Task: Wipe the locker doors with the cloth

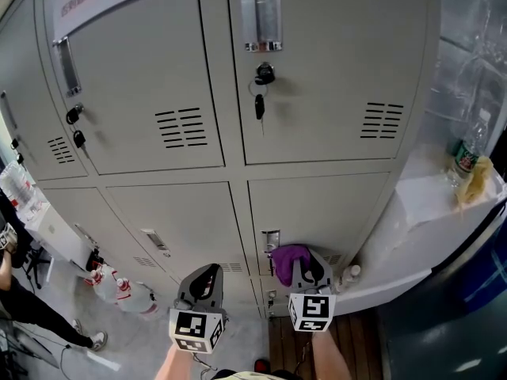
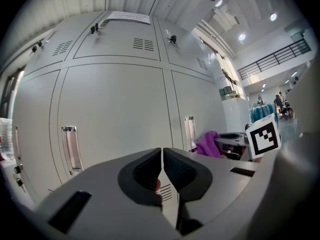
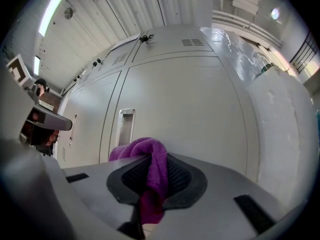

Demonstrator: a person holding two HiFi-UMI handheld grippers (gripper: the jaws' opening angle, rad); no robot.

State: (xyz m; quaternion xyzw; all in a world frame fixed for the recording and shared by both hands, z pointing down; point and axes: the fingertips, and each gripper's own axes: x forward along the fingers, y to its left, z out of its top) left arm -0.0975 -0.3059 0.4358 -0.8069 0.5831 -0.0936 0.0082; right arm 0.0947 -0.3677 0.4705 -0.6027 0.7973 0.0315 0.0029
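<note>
Two grippers face two rows of locker doors (image 1: 317, 93). One purple cloth (image 3: 155, 166) is pinched in the right gripper (image 3: 152, 180), just before a lower door; the left gripper (image 2: 162, 171) is pressed together.

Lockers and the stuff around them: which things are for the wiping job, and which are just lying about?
For the job: purple cloth, right gripper pinching it, locker doors.
Just lying about: bottle on the white ledge, white red-capped bottles, hanging key.

Bunched purple cloth (image 3: 152, 166) near shut grey locker doors (image 1: 317, 77).
</note>
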